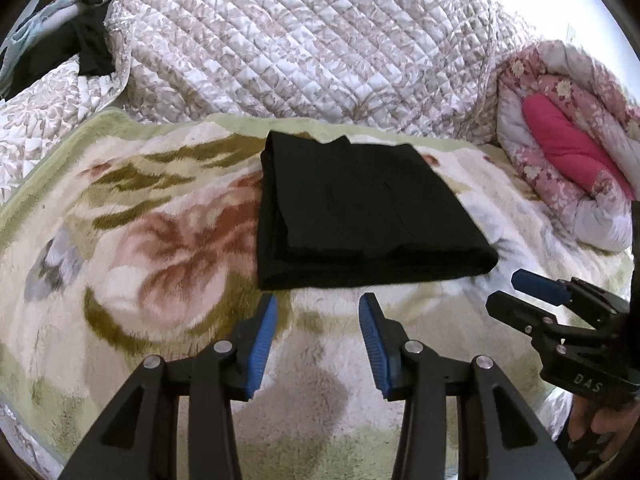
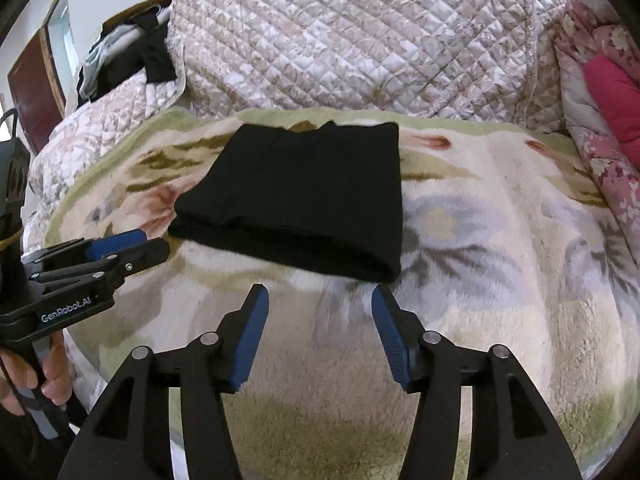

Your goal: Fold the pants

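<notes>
The black pants (image 1: 360,208) lie folded into a compact rectangle on a fleecy floral blanket (image 1: 140,240), at about twelve o'clock from both grippers and just beyond their fingertips. In the left wrist view the left gripper (image 1: 318,308) points down at the blanket with its blue pads (image 1: 262,344) apart and nothing between them; the near folded edge of the pants sits just past the tips. At three o'clock in that view the right gripper (image 1: 520,292) shows from the side, its body lettered "DAS", with a hand (image 1: 592,428) on its handle at four o'clock.

In the right wrist view the right gripper's jaws stand apart over bare blanket, empty, with the pants just ahead. At nine o'clock there the left gripper's body reads "GenRobot.AI", and a hand (image 2: 36,376) grips its handle at eight o'clock.

Behind the pants, at twelve o'clock, a quilted bedspread (image 1: 300,40) is heaped. A pink floral comforter (image 1: 568,152) lies at two o'clock, and dark clothes (image 1: 88,44) at ten o'clock.
</notes>
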The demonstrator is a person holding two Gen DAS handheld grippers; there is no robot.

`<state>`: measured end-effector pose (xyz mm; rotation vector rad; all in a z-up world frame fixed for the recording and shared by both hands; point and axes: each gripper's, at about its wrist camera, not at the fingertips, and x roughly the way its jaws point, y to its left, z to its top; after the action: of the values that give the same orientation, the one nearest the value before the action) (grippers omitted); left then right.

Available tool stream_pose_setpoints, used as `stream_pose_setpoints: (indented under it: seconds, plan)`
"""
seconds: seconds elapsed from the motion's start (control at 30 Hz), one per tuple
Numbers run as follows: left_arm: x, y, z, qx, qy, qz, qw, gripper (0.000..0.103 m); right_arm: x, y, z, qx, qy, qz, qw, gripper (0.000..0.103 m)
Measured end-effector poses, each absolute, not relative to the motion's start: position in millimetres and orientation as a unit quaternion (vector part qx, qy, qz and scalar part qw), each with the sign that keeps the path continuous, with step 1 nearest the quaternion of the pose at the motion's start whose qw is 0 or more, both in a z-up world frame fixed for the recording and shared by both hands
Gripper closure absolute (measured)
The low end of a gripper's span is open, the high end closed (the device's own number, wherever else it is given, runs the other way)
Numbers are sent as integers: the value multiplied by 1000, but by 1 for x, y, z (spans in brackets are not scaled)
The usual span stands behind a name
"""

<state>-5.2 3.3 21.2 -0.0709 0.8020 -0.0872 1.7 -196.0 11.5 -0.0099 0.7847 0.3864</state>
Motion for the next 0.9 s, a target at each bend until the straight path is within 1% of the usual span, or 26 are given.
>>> stream_pose_setpoints:
  seconds: [0.3, 0.53, 0.9]
  plan:
    - [2, 7, -1, -36, 417, -25, 908, 58, 9, -190, -8, -23, 411, 173, 895, 49]
    - [2, 1, -5, -21, 417, -28, 908, 50, 10, -190, -11, -25, 413, 172, 894, 46]
    - [1, -3, -8, -12, 416, -28, 909, 45, 11, -190, -11, -25, 412, 173, 894, 44]
